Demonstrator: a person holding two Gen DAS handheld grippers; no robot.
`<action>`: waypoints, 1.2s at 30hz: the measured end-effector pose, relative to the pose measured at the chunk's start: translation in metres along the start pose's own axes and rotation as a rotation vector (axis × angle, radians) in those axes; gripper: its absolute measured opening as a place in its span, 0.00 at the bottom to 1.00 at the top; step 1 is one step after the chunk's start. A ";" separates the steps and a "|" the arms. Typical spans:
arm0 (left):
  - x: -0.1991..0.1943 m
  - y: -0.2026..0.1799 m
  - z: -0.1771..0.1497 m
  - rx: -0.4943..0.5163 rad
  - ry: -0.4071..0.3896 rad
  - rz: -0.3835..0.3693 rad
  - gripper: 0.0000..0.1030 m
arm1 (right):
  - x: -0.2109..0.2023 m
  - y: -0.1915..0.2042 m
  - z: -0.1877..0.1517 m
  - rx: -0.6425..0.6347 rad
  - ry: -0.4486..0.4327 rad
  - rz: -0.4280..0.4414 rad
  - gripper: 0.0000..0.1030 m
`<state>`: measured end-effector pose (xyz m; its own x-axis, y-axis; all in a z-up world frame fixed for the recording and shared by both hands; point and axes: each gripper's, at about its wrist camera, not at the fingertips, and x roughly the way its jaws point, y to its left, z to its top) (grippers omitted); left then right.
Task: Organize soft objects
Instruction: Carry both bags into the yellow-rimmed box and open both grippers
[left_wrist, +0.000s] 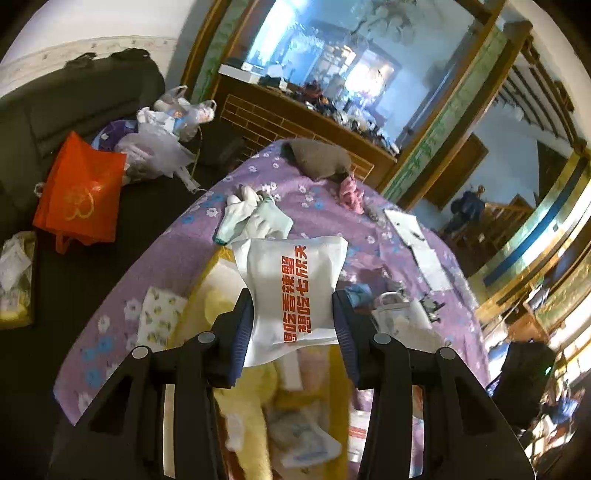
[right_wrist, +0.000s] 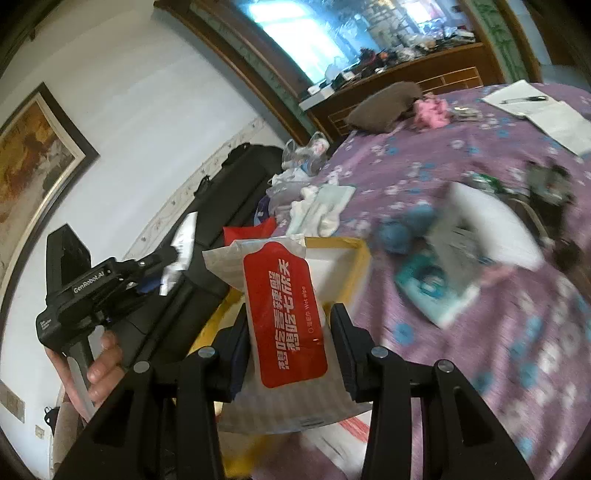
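Observation:
My left gripper (left_wrist: 291, 299) is shut on a white wipe packet (left_wrist: 291, 266) with red lettering, held in the air above a yellow tray (left_wrist: 212, 267) of soft items. My right gripper (right_wrist: 290, 314) is shut on a wet wipe packet (right_wrist: 284, 280) with a red label, also lifted over the yellow tray (right_wrist: 354, 266). In the right wrist view the left gripper (right_wrist: 162, 273) shows at the left, held by a hand (right_wrist: 99, 365). White socks (left_wrist: 255, 218), a pink soft item (left_wrist: 351, 194) and a brown cushion (left_wrist: 317, 157) lie on the purple floral tablecloth (left_wrist: 325, 210).
Papers with a pen (right_wrist: 532, 107) lie at the far right of the table. Blurred blue soft things (right_wrist: 406, 225), a white pack (right_wrist: 491, 229) and a teal booklet (right_wrist: 432, 291) lie right of the tray. An orange bag (left_wrist: 81, 188) and plastic bags (left_wrist: 159, 144) sit on a dark sofa left of the table.

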<state>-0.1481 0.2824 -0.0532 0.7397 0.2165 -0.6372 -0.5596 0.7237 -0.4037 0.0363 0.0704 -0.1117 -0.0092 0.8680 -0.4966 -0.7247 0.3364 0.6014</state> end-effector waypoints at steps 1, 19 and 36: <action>0.010 0.002 0.003 0.017 0.018 0.019 0.41 | 0.010 0.004 0.004 -0.003 0.003 -0.011 0.40; 0.080 0.047 -0.028 -0.170 0.266 -0.101 0.56 | 0.070 0.011 -0.004 -0.004 0.010 -0.061 0.65; -0.017 -0.052 -0.090 0.030 -0.057 0.092 0.65 | -0.022 -0.063 -0.039 0.071 -0.033 -0.054 0.66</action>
<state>-0.1656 0.1821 -0.0808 0.7064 0.3195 -0.6316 -0.6154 0.7180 -0.3252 0.0559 0.0156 -0.1629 0.0523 0.8592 -0.5089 -0.6727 0.4069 0.6180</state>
